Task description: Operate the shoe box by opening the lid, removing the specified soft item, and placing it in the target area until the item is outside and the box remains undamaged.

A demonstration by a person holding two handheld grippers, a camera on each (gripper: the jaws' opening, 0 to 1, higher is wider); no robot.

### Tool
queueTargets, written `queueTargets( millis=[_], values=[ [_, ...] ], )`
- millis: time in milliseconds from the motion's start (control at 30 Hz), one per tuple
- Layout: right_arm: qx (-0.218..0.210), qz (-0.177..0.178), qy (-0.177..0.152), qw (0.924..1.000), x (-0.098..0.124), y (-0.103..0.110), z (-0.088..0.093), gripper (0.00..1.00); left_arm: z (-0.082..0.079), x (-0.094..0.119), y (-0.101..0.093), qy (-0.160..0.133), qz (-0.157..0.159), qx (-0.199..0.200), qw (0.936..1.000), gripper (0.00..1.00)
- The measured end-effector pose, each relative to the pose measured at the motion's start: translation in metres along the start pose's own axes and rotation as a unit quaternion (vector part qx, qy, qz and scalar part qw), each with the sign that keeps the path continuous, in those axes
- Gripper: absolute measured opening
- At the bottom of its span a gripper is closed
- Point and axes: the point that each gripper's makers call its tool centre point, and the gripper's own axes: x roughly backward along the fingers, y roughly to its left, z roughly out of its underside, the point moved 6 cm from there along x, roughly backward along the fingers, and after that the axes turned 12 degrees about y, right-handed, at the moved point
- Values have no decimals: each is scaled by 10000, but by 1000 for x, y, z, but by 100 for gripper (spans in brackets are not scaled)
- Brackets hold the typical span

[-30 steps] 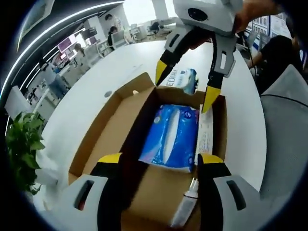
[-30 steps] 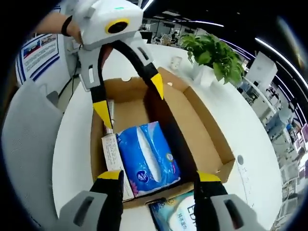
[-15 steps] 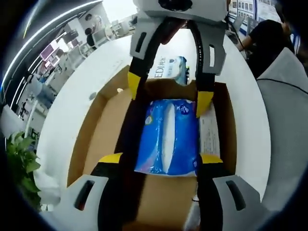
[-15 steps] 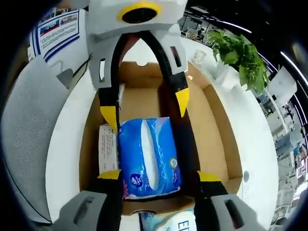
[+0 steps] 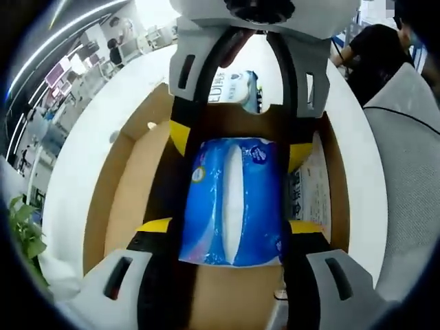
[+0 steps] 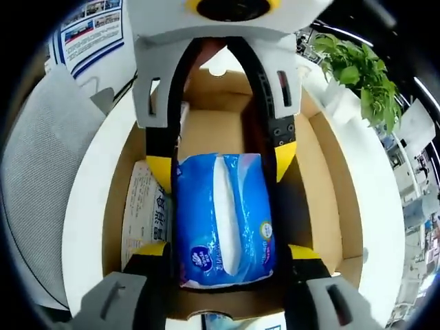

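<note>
Tissue pack (image 5: pixel 234 199), blue, lay inside open shoe box (image 5: pixel 124 185), now bracketed between spread jaws of left tool (image 5: pixel 230 230) and, farther, right tool (image 5: pixel 237 141). Closed in from both ends within a second; neither clenched yet. Lift likely next.

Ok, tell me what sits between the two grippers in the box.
The blue tissue pack, spanned by the left gripper and right gripper, in both gripper views.

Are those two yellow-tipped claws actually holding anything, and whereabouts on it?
Each tool straddles one end of the blue tissue pack in the shoe box. Whether either actually pinches it cannot be told.
</note>
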Motion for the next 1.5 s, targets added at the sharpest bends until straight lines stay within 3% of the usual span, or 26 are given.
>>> queueTargets(
  millis=[333, 633, 967, 1167, 1300, 1500],
  values=[
    [-351, -330, -131, 9988, -2, -6, 3, 65, 5, -15, 0, -18, 136, 39, 9999, 61],
    [-173, -296, -83, 9994, -2, -4, 1, 65, 6, -12, -12, -61, 157, 2, 9999, 55],
    [-55, -271, -188, 9994, -7, -3, -27, 65, 26, 2, -11, 49, 85, -143, 9998, 51],
    [268, -242, 2, 9993, -17, 0, -37, 64, 28, 7, -7, -60, -45, -127, 9999, 52],
    [215, -273, 91, 9994, -24, -1, -36, 64, 29, 7, -6, -86, -27, -114, 9999, 54],
    [219, -263, 186, 9992, -33, -2, -33, 63, 35, -2, -8, 96, 27, -284, 9995, 67]
  ],
)
